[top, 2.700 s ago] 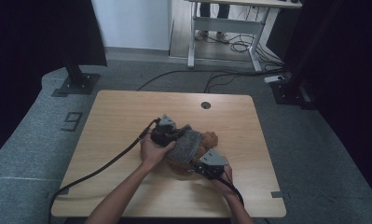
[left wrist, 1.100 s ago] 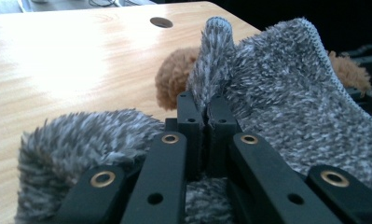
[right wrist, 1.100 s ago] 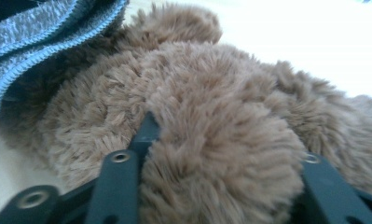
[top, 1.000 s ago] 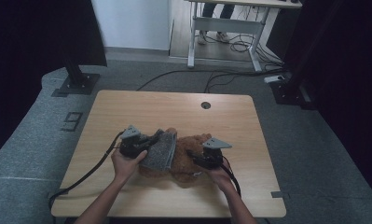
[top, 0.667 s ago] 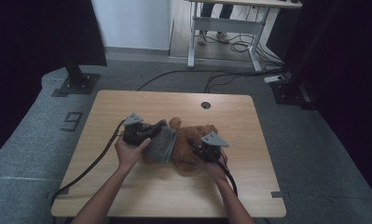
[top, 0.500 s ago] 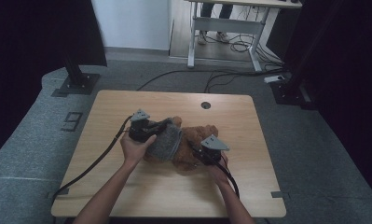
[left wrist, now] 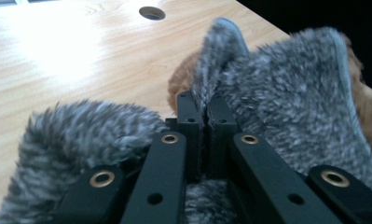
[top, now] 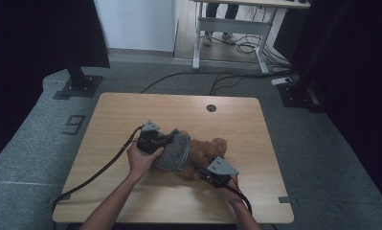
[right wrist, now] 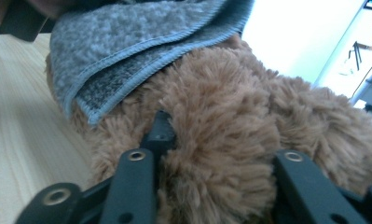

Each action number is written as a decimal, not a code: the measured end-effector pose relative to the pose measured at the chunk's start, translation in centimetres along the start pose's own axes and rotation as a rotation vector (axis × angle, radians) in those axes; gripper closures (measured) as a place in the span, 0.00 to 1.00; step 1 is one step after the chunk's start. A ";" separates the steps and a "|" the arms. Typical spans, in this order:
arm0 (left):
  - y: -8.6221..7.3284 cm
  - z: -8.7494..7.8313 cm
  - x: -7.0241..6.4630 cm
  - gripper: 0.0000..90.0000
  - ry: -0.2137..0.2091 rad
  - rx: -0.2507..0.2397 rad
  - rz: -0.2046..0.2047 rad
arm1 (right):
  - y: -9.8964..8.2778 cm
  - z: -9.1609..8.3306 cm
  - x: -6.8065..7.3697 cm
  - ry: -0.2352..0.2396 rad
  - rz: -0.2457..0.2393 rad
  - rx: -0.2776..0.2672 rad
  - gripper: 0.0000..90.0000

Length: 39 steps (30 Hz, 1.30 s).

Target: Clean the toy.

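Observation:
A brown teddy bear [top: 208, 149] lies on the wooden table [top: 126, 112], right of centre. A grey fuzzy cloth [top: 175, 153] with a stitched edge drapes over its left side. My left gripper [top: 165, 140] comes in from the left and is shut on a fold of the grey cloth [left wrist: 286, 102], its jaws [left wrist: 204, 109] pinched together on the pile. My right gripper [top: 202, 172] sits at the bear's near side. Its jaws have just been opening a little, with brown plush [right wrist: 230, 102] still bulging between them [right wrist: 221, 140]. The grey cloth [right wrist: 127, 42] hangs just above.
A round cable hole [top: 211, 108] sits near the table's far edge. Black cables trail from both grippers toward the near edge. Bare wood lies to the far left and along the front. Dark drapes and stand bases ring the table.
My left gripper has moved right and slightly away, carrying the grey cloth further over the bear. My right gripper has shifted toward the near edge, staying on the bear.

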<state>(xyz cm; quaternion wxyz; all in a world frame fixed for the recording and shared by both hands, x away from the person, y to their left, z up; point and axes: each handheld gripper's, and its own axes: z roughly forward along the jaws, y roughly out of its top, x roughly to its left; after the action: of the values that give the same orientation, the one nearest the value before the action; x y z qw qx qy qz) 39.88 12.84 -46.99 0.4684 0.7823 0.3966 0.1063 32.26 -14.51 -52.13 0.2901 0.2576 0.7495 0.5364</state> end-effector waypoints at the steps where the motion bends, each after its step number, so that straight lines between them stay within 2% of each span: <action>1: -0.4 -0.1 0.0 0.96 -0.002 -0.006 0.001 | 0.0 -0.2 0.0 0.008 0.019 0.003 0.65; 2: -0.9 -0.2 0.0 0.96 -0.010 -0.012 -0.002 | 0.1 -0.3 0.0 0.016 0.030 0.005 0.60; 6: -1.9 -0.9 0.0 0.97 -0.034 -0.038 -0.016 | 0.8 -1.3 -0.3 0.045 0.156 0.026 0.33; 8: -2.2 -1.3 -0.1 0.97 -0.037 -0.043 -0.008 | 1.1 -1.8 -0.8 0.041 0.200 0.035 0.25; 11: -2.6 -1.6 -0.3 0.97 -0.048 -0.056 -0.007 | 1.0 -1.8 -1.5 0.061 0.241 0.090 0.16; 15: -3.2 -1.8 -0.6 0.97 -0.049 -0.070 -0.005 | 0.6 -0.5 -1.8 0.117 0.277 0.144 0.15; 16: -3.3 -2.0 -0.6 0.97 -0.048 -0.073 -0.006 | 0.4 0.0 -1.6 0.133 0.274 0.156 0.18; 18: -3.5 -2.2 -0.7 0.97 -0.051 -0.074 -0.005 | 0.2 0.5 -1.3 0.129 0.249 0.167 0.26; 19: -3.5 -2.3 -0.8 0.97 -0.055 -0.075 -0.008 | 0.1 0.5 -1.3 0.132 0.239 0.166 0.33; 22: -3.0 -2.7 -1.0 0.97 -0.079 -0.075 -0.017 | -0.2 0.4 -0.7 0.107 0.183 0.160 0.45; 25: -1.5 -3.0 -1.6 0.96 -0.094 -0.079 -0.015 | -0.4 0.2 -0.4 0.074 0.146 0.152 0.52; 28: 0.9 -2.6 -2.7 0.96 -0.113 -0.084 0.007 | -0.5 0.3 -0.3 0.048 0.131 0.142 0.54; 31: 3.0 -1.5 -4.2 0.96 -0.131 -0.089 0.029 | -0.5 0.5 -0.1 0.027 0.104 0.137 0.54; 34: 4.9 0.4 -5.9 0.96 -0.146 -0.074 0.053 | -0.3 0.6 0.2 0.011 0.083 0.136 0.54; 36: 5.8 1.9 -7.0 0.95 -0.133 -0.052 0.076 | -0.3 0.6 0.6 0.004 0.065 0.131 0.54; 37: 6.0 2.9 -7.5 0.95 -0.099 -0.035 0.104 | -0.3 0.5 0.7 0.001 0.055 0.132 0.54; 39: 5.8 4.2 -7.9 0.95 -0.084 0.005 0.111 | -0.2 0.4 0.9 -0.008 0.034 0.133 0.54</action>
<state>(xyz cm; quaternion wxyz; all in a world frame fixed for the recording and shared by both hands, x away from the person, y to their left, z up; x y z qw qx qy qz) 39.93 3.04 -42.85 0.4761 0.8080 0.3330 0.0982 31.93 -13.71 -52.61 0.2660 0.2910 0.7779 0.4894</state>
